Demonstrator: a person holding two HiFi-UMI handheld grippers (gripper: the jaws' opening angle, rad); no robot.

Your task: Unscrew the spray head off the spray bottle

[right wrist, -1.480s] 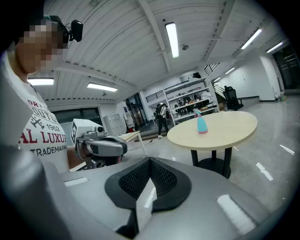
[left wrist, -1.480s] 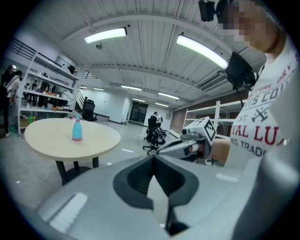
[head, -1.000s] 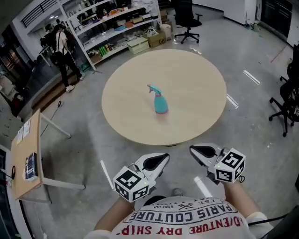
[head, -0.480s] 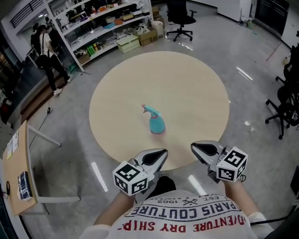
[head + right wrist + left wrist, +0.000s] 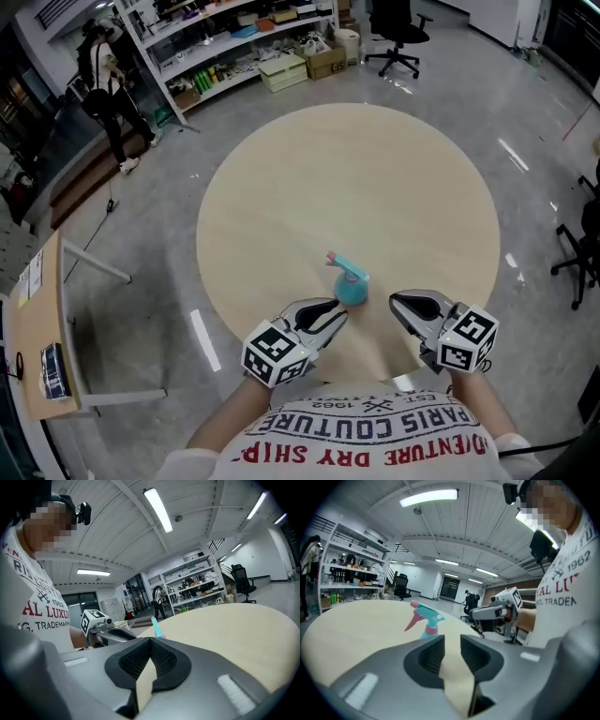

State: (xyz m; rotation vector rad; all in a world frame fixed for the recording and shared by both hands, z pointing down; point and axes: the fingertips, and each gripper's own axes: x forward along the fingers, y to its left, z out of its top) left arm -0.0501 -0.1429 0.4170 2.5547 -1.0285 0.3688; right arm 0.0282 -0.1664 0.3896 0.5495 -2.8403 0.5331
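Spray bottle (image 5: pixel 352 292) upright on round wooden desk (image 5: pixel 375 169), close to its near edge; teal spray head (image 5: pixel 349 272) in place on top, pink trigger (image 5: pixel 331 256) toward upper left in head view; flanked by both grippers, touched by neither; left gripper (image 5: pixel 332 315) just beside it on the left, fingers (image 5: pixel 432 656) slightly apart, having just been opening, only bare desk between them, bottle ahead and a little left of the gap; right gripper (image 5: pixel 397 302) near on the right, its fingers pressed together, holding nothing; shelving (image 5: pixel 225 47), office chair (image 5: pixel 398 37) and standing person (image 5: pixel 103 84) well beyond the desk
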